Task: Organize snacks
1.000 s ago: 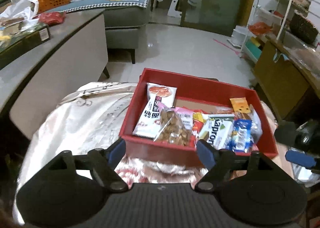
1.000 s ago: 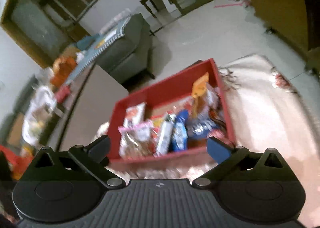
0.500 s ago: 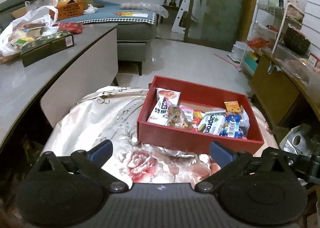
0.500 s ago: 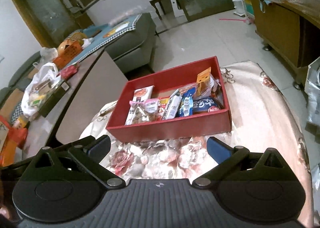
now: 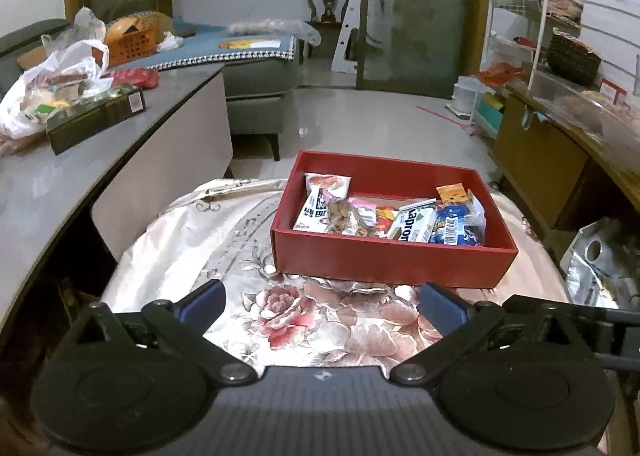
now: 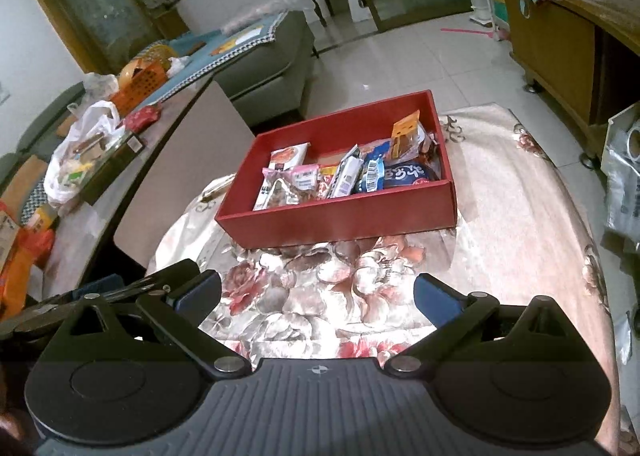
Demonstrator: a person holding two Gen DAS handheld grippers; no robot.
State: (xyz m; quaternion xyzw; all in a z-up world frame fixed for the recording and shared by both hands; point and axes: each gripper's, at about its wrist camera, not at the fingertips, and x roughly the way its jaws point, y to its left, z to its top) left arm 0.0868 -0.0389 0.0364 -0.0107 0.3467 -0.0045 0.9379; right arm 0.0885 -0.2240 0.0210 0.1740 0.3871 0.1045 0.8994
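A red box (image 5: pixel 392 260) stands on the flowered tablecloth (image 5: pixel 288 316), ahead of both grippers. Several snack packets lie in its near half: a white packet with a red top (image 5: pixel 320 200), a clear bag of nuts (image 5: pixel 346 216), a white carton (image 5: pixel 416 222), a blue packet (image 5: pixel 456 226) and an orange packet (image 5: pixel 452 194). The back half of the box shows bare bottom. My left gripper (image 5: pixel 322 304) is open and holds nothing, a short way in front of the box. The right gripper (image 6: pixel 318 294) is open too, nothing between its fingers, facing the red box (image 6: pixel 340 220) from the near side.
A grey counter (image 5: pixel 60 184) runs along the left, carrying a white plastic bag (image 5: pixel 44 96) and a dark carton (image 5: pixel 96 116). A wooden cabinet (image 5: pixel 536 160) stands on the right. A silver bag (image 5: pixel 600 264) sits off the table's right edge. A grey sofa (image 5: pixel 256 80) is behind.
Both grippers have drawn back from the red box, which now looks smaller and farther off. The left jaws spread wider. The right view has rolled closer to level.
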